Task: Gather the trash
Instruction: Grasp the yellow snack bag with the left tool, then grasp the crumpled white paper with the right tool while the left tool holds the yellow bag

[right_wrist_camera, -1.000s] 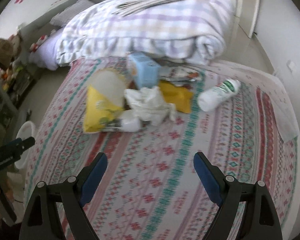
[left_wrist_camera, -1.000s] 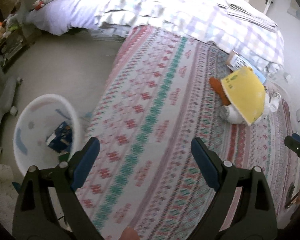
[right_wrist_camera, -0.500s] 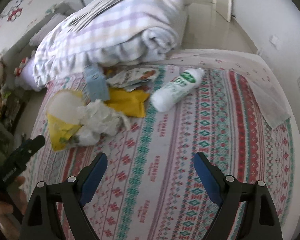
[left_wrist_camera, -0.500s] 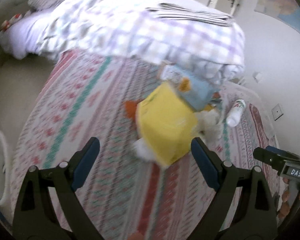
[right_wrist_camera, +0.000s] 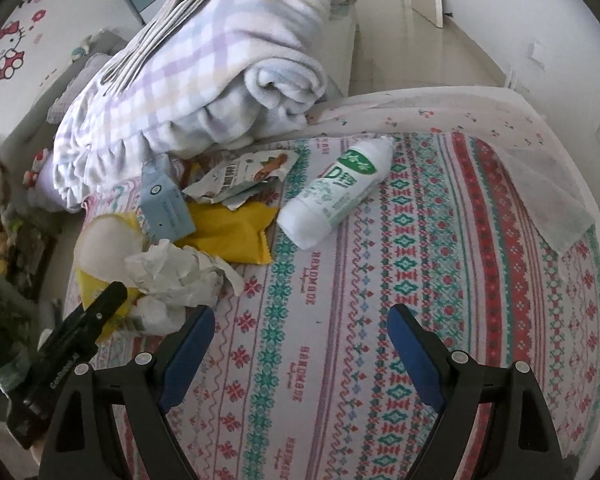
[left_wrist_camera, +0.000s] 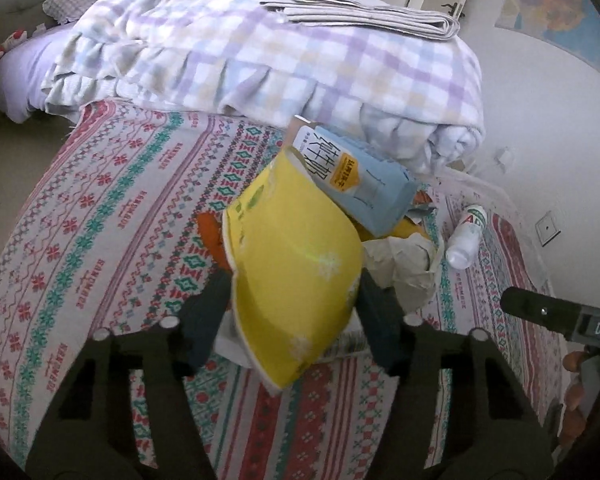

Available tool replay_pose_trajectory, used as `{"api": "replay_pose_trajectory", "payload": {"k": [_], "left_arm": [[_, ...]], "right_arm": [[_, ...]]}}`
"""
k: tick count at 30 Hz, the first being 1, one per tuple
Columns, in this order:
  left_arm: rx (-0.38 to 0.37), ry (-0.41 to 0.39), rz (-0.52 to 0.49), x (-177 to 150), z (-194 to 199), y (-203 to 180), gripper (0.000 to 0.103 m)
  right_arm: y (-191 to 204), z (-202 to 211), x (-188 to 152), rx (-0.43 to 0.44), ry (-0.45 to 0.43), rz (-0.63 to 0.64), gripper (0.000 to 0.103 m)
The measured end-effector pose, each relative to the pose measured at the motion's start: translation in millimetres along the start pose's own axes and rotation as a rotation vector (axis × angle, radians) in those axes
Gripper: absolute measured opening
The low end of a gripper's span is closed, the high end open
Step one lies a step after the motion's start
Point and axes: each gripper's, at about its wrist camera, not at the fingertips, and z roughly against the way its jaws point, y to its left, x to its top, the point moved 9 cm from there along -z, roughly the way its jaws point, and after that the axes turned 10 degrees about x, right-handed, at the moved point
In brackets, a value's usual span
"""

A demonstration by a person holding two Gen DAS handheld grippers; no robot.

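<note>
Yellow bag (left_wrist_camera: 296, 280) between left tongs (left_wrist_camera: 294, 312) (closing), angled downward

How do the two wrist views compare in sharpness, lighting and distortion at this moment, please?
Left wrist view: the yellow paper cup fills the centre, soft and washed, hiding the left gripper tips; the plaid blanket is overexposed. Right wrist view: sharper, the white bottle crisp, fisheye bending the bed's edge.

Child's bedroom at home: folded purple-checked fleece blanket (right_wrist_camera: 204, 76) at 11 o'clock on patterned woven bedspread (right_wrist_camera: 440, 240), cartoon-cat wall sticker (right_wrist_camera: 8, 56).
</note>
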Motion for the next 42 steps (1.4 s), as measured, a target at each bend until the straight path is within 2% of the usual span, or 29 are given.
{"api": "replay_pose_trajectory", "payload": {"k": [5,12,17,28,29,31,32,33,36,42], "left_arm": [[-0.006,-0.012,0.049,2.6,12.5,12.1,0.055],[0.001,-0.046,0.077,11.9,35.3,29.0,0.055],[0.026,-0.036,0.102,8.6,36.3,50.8,0.054],[0.031,-0.038,0.077,5.3,45.0,64.4,0.054],[0.032,-0.04,0.072,4.9,46.3,64.4,0.054],[0.036,-0.044,0.058,3.5,48.9,63.7,0.054],[0.039,-0.045,0.051,2.9,50.2,63.6,0.054],[0.041,-0.047,0.045,2.2,51.7,63.7,0.054],[0.045,-0.054,0.034,-0.7,58.2,65.9,0.054],[0.053,-0.061,0.031,-4.8,71.5,73.9,0.054]], "right_arm": [[19.3,-10.2,1.6,0.027,0.006,0.032,0.089],[62.5,-30.6,3.7,0.078,0.015,0.087,0.089],[87.4,-47.3,3.9,0.07,0.004,0.155,0.089],[92.9,-84.2,2.1,0.049,0.04,0.12,0.089],[94.0,-85.8,1.8,0.059,0.041,0.119,0.087],[97.7,-88.1,0.5,0.072,0.05,0.138,0.07],[99.1,-88.2,0.1,0.065,0.053,0.155,0.055],[101.2,-87.1,0.6,0.059,0.047,0.176,0.047],[102.2,-80.6,-1.0,0.053,0.046,0.192,0.041],[108.9,-55.8,-0.8,0.054,0.016,0.229,0.039]]}}
